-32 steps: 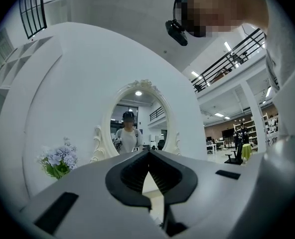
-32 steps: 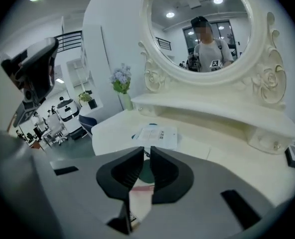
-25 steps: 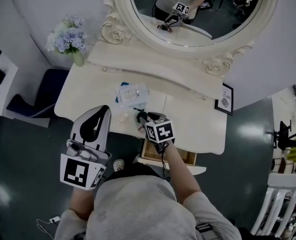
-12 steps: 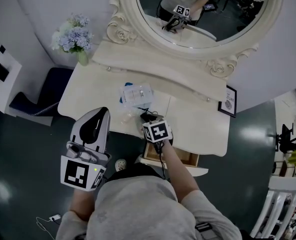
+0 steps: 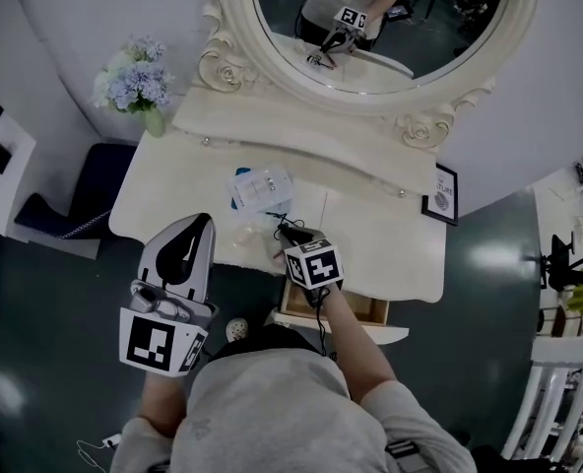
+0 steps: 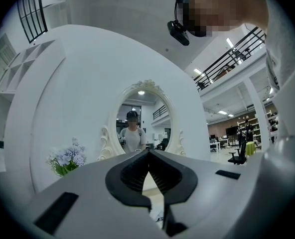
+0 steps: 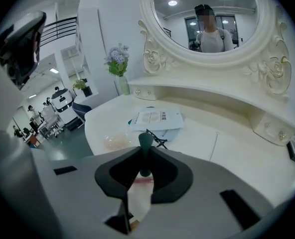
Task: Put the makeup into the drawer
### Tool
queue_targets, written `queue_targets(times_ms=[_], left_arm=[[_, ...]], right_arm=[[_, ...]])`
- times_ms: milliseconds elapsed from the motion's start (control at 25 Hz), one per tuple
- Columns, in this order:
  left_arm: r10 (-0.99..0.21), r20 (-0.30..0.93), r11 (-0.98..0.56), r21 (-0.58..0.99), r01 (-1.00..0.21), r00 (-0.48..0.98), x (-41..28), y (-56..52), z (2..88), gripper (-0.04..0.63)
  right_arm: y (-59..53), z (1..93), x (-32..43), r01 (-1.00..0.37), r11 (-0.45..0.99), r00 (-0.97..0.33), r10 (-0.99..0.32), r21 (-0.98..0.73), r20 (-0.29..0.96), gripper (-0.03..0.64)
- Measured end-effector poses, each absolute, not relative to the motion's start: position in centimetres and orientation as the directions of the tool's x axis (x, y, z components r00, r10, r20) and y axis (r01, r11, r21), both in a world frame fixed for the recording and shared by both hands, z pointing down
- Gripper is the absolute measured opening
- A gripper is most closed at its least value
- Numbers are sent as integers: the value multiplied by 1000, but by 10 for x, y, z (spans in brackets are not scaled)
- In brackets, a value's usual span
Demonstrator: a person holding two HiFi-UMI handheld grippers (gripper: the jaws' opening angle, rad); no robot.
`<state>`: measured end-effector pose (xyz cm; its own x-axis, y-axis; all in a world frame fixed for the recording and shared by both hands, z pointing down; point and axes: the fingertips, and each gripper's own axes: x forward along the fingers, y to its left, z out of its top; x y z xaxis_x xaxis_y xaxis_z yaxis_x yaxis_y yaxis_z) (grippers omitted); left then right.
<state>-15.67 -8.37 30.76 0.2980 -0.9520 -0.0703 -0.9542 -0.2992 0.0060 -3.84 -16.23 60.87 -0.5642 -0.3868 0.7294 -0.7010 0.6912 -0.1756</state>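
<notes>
Your right claw has just been closing and now pinches the makeup tube, whose green cap pokes out past the tips. The paper packet lies just ahead, and the open drawer is behind and below. Your left claw is closed on nothing.

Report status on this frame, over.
Right gripper: jaws just closed on tube. Left gripper: jaws shut, empty. Drawer open below; nothing seen in the way.

table: white packet near centre | drawer: open under front edge | left gripper: at front-left edge
</notes>
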Motion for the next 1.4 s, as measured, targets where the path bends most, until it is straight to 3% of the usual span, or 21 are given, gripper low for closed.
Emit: queue_targets(times_ms=[440, 1400], left_arm=[[-924, -85, -375, 1, -927, 373, -137, -85, 306, 12], [-867, -103, -490, 6, -872, 487, -105, -85, 304, 12]], right_arm=[[-144, 562, -11, -719, 624, -657, -470, -305, 589, 55], [-90, 486, 53, -718, 625, -695, -617, -306, 370, 55]])
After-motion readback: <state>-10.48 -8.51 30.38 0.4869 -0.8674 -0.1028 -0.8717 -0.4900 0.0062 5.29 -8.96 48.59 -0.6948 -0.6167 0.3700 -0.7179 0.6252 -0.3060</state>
